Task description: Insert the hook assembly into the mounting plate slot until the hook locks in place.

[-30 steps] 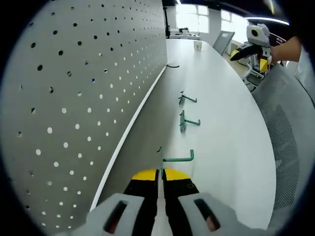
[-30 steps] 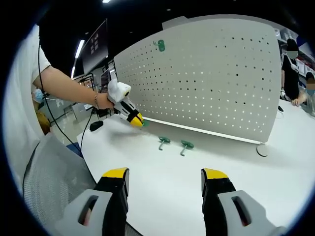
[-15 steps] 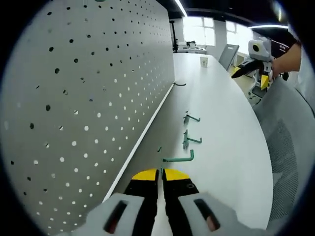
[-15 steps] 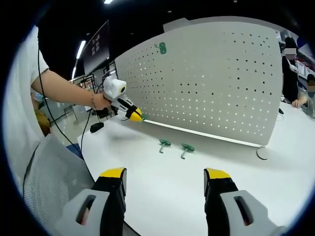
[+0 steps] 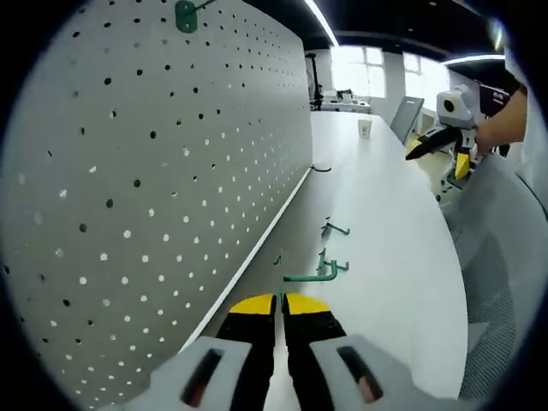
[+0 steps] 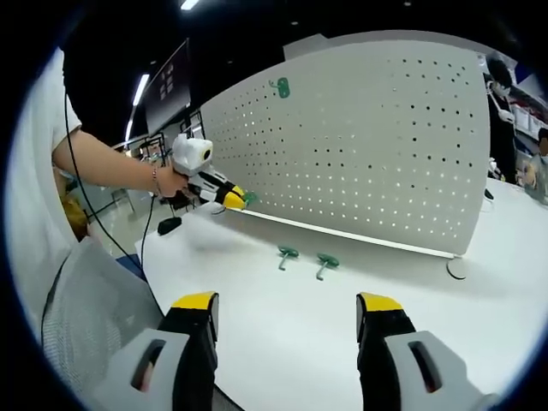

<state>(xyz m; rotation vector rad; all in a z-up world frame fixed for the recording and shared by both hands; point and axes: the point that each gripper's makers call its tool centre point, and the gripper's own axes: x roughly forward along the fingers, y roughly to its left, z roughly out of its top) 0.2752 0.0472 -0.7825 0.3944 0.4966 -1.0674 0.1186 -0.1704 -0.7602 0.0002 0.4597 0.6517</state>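
Green metal hook [image 5: 310,275] is sitting clamped in the left gripper [image 5: 280,301] — lifted toward the grey perforated pegboard [image 5: 154,171]; the right gripper [image 6: 286,301] is waiting, jaws apart.

The left gripper view rides close beside the pegboard [image 5: 154,188], looking along its face and down the white table [image 5: 385,223] toward the right gripper [image 5: 441,150] at two o'clock. The right gripper view faces the pegboard [image 6: 368,145] from well back across the table [image 6: 282,317], the left gripper [image 6: 231,197] at ten o'clock.
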